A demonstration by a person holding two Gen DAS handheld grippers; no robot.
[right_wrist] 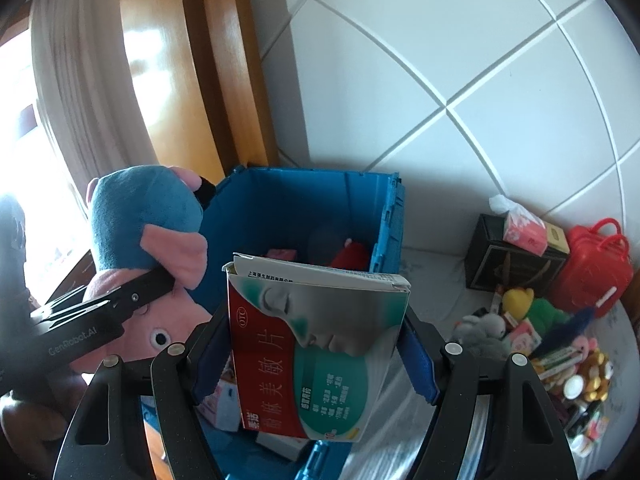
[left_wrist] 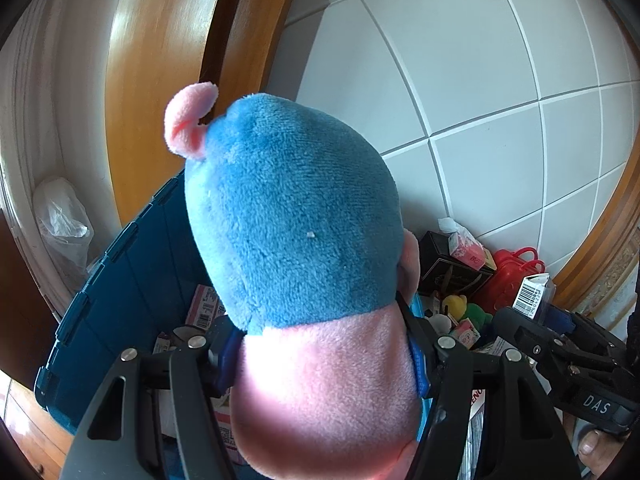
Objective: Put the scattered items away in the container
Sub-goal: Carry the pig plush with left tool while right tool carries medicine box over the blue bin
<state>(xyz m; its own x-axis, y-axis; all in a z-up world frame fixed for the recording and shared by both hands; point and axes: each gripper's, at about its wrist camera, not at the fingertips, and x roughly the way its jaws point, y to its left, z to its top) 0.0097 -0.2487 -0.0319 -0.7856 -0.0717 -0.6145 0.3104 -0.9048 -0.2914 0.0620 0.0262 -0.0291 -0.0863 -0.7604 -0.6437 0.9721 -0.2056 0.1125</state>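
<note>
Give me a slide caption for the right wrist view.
Right gripper holds a medicine box over the blue crate.

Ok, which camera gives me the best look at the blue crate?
The right wrist view: the blue crate shows its open top, back walls and some contents. In the left wrist view the plush toy hides most of it, leaving only one side wall.

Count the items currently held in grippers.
2. Blue-and-pink plush pig clamped in the left gripper; medicine box clamped in the right gripper, over the blue crate. Neither released yet.
</note>
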